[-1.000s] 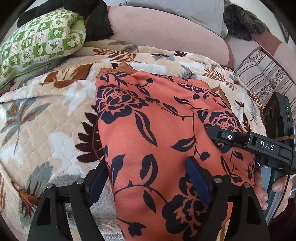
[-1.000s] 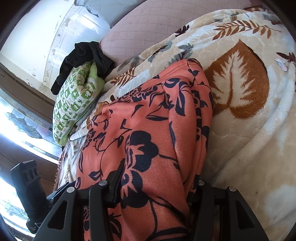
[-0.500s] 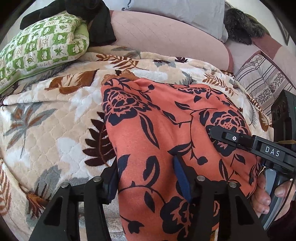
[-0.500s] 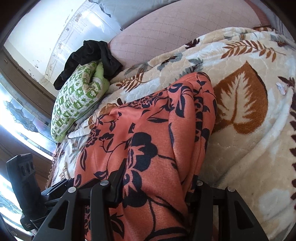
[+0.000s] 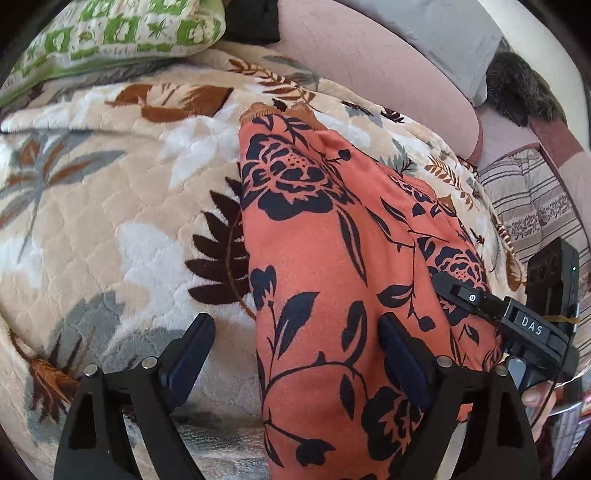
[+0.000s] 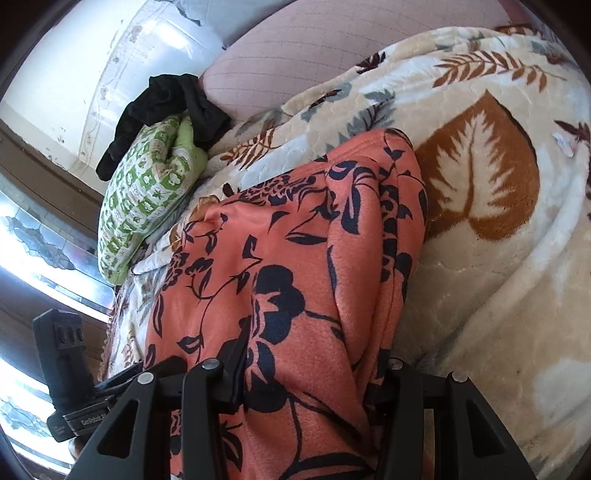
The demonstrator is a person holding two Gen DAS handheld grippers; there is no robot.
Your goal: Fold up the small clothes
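- Left wrist view gives us the garment (image 5: 332, 258): soft orange knit printed with dark navy flowers and leaves, lying in a long folded strip on the blanket (image 5: 110, 206).
- We see the blanket as plush and quilted, cream with brown, grey and white leaves; it covers the bed.
- At the far end sit a green-and-white checked pillow (image 5: 122, 33), a crumpled black cloth (image 6: 162, 107) and a smooth pink cushion (image 5: 369, 66).
- Our left tongs (image 5: 295, 350) point steeply down, jaws opening wide. One pad lies over the blanket, clear of the garment's edge; the other sits on the orange fabric. Nothing is pinched, so we call them released.
- Right wrist view shows our right tongs (image 6: 314, 362) angled down over the near end of the garment (image 6: 295, 277), with thick bunched fabric filling the gap between the fingers and both sides pressed into it; they are grasping the garment.
- From the left view, the right tongs (image 5: 448, 286) rest on the garment's right edge, fingers of a hand (image 5: 535, 398) just below.
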